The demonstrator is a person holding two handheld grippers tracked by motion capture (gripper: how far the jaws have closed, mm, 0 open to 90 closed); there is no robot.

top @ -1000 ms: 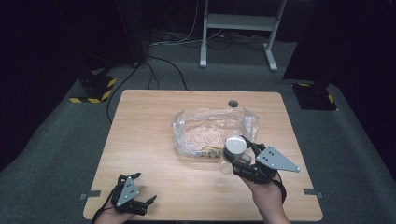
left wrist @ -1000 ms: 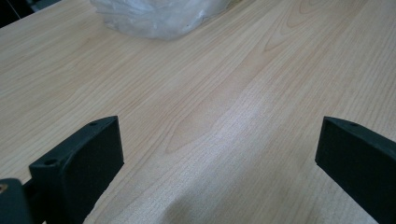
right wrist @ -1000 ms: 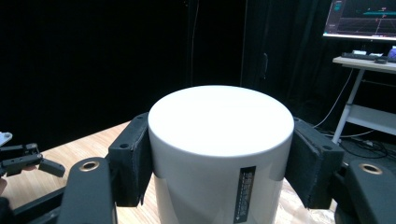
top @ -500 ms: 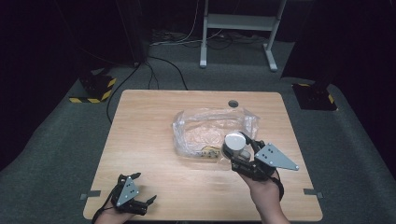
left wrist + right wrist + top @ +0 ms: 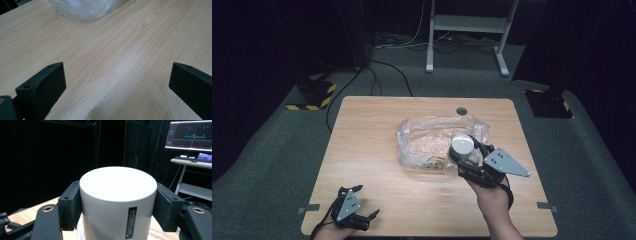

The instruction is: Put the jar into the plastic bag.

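Note:
A white round-capped bottle [image 5: 463,149] is held upright above the table, and my right gripper [image 5: 466,159] is shut on it. In the right gripper view the bottle [image 5: 117,202] stands between both black pads, which press on its sides, with a dark label strip on its front. A crumpled clear plastic bag [image 5: 429,140] lies on the wooden table [image 5: 372,150] just behind and left of the bottle. My left gripper [image 5: 362,202] rests open at the table's front left edge. In the left gripper view its jaws stand wide apart over bare wood, the bag [image 5: 82,8] far ahead.
A small dark hole [image 5: 461,111] sits near the table's far edge. Beyond the table stand a white metal frame [image 5: 467,30] and floor cables. A monitor [image 5: 191,135] on a white desk appears at the right of the right gripper view.
The right gripper with the bottle has shifted slightly left and farther from the person, toward the bag. The left gripper has stayed where it was.

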